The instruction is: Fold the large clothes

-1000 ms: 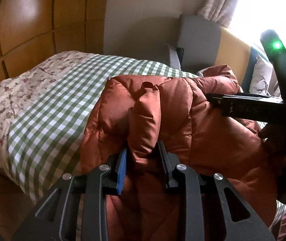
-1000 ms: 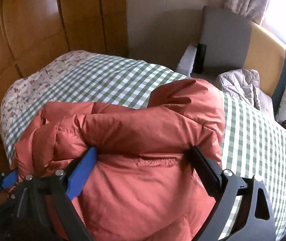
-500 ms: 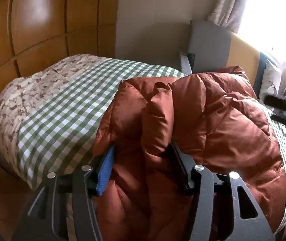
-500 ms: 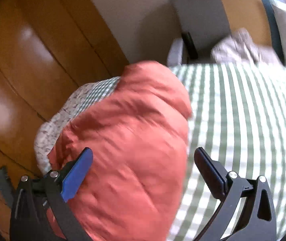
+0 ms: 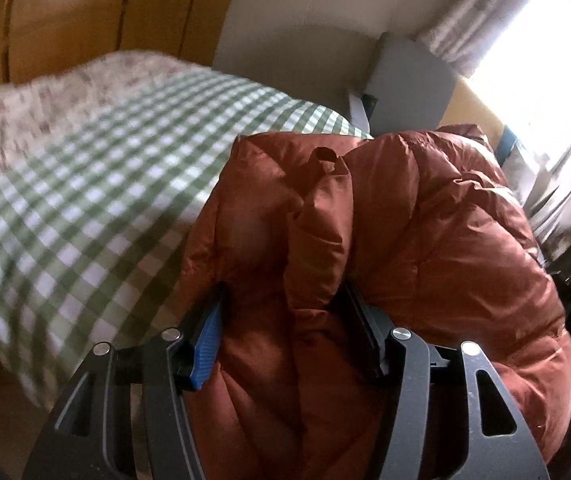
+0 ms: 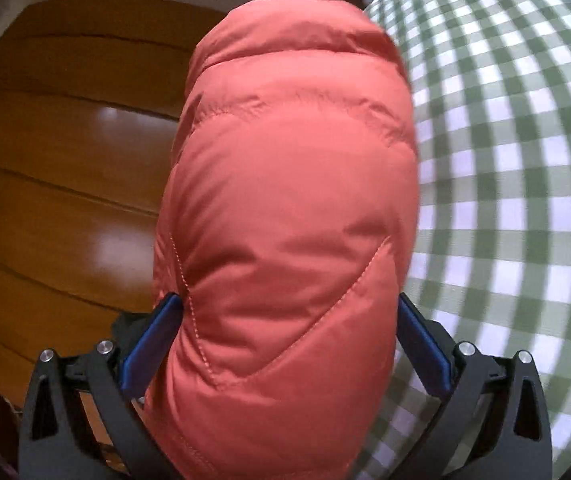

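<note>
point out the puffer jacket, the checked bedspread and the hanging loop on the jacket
puffer jacket [image 6: 285, 208], right wrist view, quilted middle panel
checked bedspread [image 5: 97, 184], left wrist view, bare green-and-white area
hanging loop [image 5: 324, 157], left wrist view, top of the loop

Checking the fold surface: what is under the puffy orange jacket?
Green checked bedspread shows beside and beyond the jacket, gripped by left tongs and right tongs. What lies directly beneath is covered.

Between our left gripper's [image 5: 285, 316] black fingers, one faced with a blue pad [image 5: 207, 346], we see a rust-orange quilted jacket [image 5: 425, 240]. Ahead and to its left lies a green-and-white checked bedspread [image 5: 97, 200], floral at its far edge, against amber wood panelling [image 5: 85, 20].
</note>
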A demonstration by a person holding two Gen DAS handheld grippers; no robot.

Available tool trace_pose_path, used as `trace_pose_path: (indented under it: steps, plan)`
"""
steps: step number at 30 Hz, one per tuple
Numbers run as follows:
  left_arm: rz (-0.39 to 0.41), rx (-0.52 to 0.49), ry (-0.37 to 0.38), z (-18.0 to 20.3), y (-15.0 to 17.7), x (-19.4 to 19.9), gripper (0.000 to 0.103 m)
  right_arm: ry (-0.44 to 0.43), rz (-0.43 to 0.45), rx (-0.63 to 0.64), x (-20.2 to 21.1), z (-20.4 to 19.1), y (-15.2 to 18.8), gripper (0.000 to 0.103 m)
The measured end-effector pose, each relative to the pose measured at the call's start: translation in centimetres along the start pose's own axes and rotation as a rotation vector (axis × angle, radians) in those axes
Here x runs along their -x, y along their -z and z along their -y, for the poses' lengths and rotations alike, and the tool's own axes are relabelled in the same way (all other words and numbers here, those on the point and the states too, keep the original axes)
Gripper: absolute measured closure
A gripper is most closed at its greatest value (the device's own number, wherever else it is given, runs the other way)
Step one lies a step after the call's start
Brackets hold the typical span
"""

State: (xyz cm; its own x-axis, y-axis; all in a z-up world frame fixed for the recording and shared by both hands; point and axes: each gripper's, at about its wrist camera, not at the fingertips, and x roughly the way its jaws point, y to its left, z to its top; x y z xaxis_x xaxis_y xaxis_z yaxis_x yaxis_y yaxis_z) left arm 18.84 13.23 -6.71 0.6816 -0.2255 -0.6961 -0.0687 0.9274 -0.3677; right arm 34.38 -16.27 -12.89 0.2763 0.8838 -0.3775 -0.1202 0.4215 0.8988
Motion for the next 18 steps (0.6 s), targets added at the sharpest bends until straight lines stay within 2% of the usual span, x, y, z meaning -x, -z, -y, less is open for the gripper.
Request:
trace_pose_path:
  steps: [2,3,4,6,10,13,18]
  plan:
    - [-0.014,0.028,0.051,-0.6,0.0,-0.3,0.047,-0.004,0.010,0.025,0.4,-0.7,0.2,0.013]
    - [-0.013,0.030,0.058,-0.5,0.1,-0.3,0.047,-0.004,0.012,0.033,0.7,-1.0,0.3,0.020]
    - [-0.012,0.028,0.064,-0.3,0.0,-0.4,0.048,-0.004,0.018,0.046,1.4,-1.3,0.4,0.024]
    - [-0.015,0.018,0.078,0.6,-0.2,-0.7,0.048,0.009,0.045,0.056,3.2,-1.4,0.7,0.025]
    - [-0.048,-0.044,0.133,4.9,-0.6,-2.5,0.050,0.063,0.164,0.060,10.3,-0.3,1.8,0.025]
    - [-0.093,-0.126,0.200,10.7,-0.5,-5.0,0.050,0.128,0.272,0.039,17.1,1.4,2.3,0.025]
    - [-0.178,-0.315,0.313,23.6,0.2,-10.2,0.050,0.254,0.443,-0.023,28.4,4.9,3.6,0.025]
